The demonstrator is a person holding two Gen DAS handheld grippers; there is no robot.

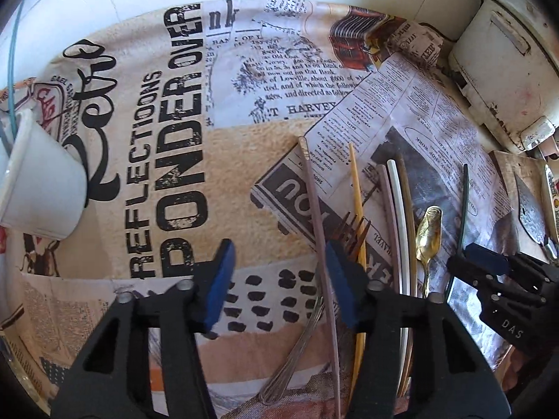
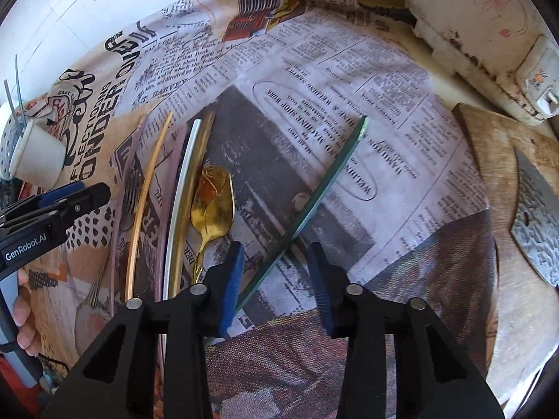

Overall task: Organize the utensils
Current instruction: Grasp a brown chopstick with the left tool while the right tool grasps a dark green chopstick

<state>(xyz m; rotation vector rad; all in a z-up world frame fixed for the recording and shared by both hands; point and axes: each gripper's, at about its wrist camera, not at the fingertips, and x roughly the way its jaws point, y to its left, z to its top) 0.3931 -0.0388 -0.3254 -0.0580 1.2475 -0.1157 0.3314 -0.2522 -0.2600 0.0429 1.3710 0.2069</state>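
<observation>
Several chopsticks lie side by side on a newspaper-print cloth: a mauve chopstick (image 1: 316, 206), a yellow one (image 1: 356, 188), a white one (image 1: 398, 202). A fork (image 1: 353, 234) and a gold spoon (image 1: 429, 234) lie among them. A green chopstick (image 2: 325, 188) lies apart, slanted. My left gripper (image 1: 279, 286) is open, its right finger beside the mauve chopstick. My right gripper (image 2: 276, 282) is open, low over the green chopstick, which passes between its fingers. The gold spoon (image 2: 211, 202) lies just left of it.
A white cup (image 1: 38, 181) lies tipped at the left, next to a perforated holder (image 2: 8, 146). A wooden cutting board (image 2: 496, 174) with a cleaver (image 2: 538, 223) sits at the right. A white appliance (image 1: 496, 56) stands at the back right.
</observation>
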